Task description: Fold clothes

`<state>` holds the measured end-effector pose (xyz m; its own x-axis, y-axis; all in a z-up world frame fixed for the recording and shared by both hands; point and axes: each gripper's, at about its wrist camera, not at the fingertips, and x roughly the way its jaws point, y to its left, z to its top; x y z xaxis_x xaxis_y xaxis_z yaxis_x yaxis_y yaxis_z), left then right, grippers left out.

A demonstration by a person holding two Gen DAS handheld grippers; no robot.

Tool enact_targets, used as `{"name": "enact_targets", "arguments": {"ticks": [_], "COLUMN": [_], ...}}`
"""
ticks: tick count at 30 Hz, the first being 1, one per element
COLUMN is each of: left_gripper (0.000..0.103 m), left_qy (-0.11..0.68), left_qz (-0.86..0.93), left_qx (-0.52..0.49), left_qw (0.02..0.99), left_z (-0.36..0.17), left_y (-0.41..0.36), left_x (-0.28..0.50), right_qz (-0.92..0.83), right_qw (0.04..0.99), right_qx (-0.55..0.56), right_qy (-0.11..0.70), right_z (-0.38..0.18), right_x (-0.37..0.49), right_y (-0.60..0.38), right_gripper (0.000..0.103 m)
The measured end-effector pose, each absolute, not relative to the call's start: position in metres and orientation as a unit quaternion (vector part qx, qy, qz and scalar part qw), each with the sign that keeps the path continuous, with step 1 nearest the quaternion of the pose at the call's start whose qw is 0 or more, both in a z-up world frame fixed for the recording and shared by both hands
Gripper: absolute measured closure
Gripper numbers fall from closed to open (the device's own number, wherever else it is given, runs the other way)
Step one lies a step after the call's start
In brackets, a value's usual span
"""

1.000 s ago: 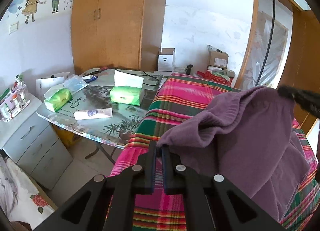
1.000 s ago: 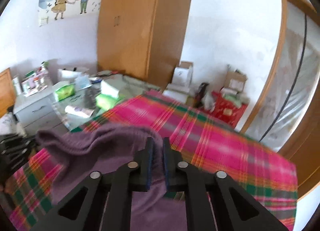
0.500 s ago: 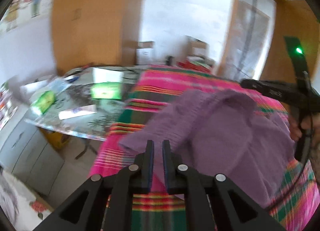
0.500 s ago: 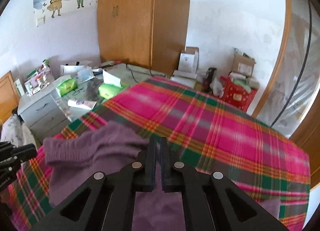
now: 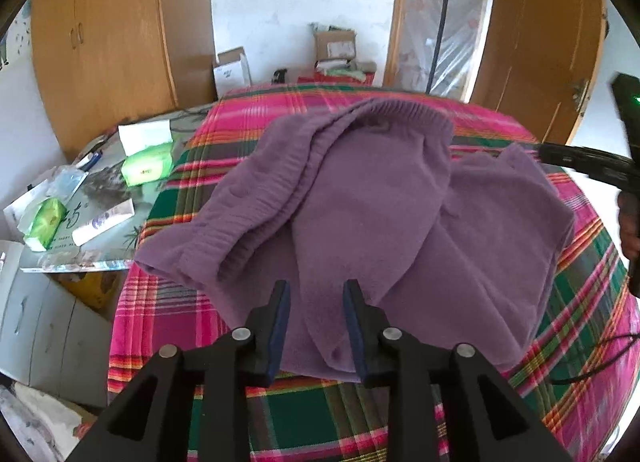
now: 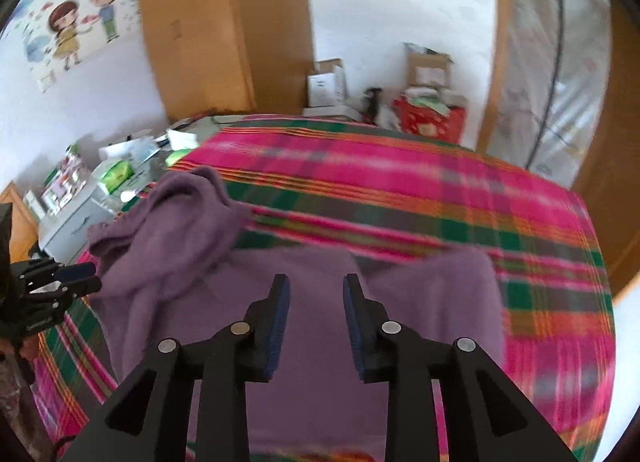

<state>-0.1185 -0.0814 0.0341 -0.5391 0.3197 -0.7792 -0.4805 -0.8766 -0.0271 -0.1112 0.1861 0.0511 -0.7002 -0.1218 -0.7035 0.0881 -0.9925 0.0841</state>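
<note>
Purple knitted garment (image 5: 372, 222) | lying rumpled on pink-green plaid bedspread (image 5: 168, 326) | left gripper (image 5: 316, 294) just parted, gripping nothing, cloth below | right gripper (image 6: 316, 290) likewise | open cardboard boxes (image 5: 334, 48) by wall, contents unclear

A bed covered with a pink, green and orange plaid blanket (image 5: 580, 286) is seen. A purple knitted garment (image 5: 372, 222) is laid directly on it, rumpled and partly doubled over, with its ribbed end toward 10 o'clock and bare plaid left at 6 o'clock.
</note>
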Motion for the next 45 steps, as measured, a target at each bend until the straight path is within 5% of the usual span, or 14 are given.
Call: {"name": "enact_targets", "arguments": {"ticks": [10,26,45], "left_gripper": [0.074,0.095,0.098], "left_qy": [0.099,0.089,0.001], "left_qz": [0.865,0.866,0.879], "left_qx": [-0.453,-0.456,-0.436], "left_qw": [0.192,0.187,0.195], "left_z": [0.022,0.035,0.067], "left_y": [-0.073,-0.065,-0.076], "left_x": [-0.13,-0.134,-0.149], "right_qz": [-0.911,-0.889,-0.861], "right_qw": [0.033,0.169,0.229], "right_qx": [0.396,0.425,0.429], "right_qy": [-0.109,-0.025,0.15], "right_z": [0.029,-0.002,-0.015], "right_x": [-0.06,-0.058,-0.045], "right_y": [0.238,0.153,0.09], "right_gripper": [0.07,0.07,0.06]}}
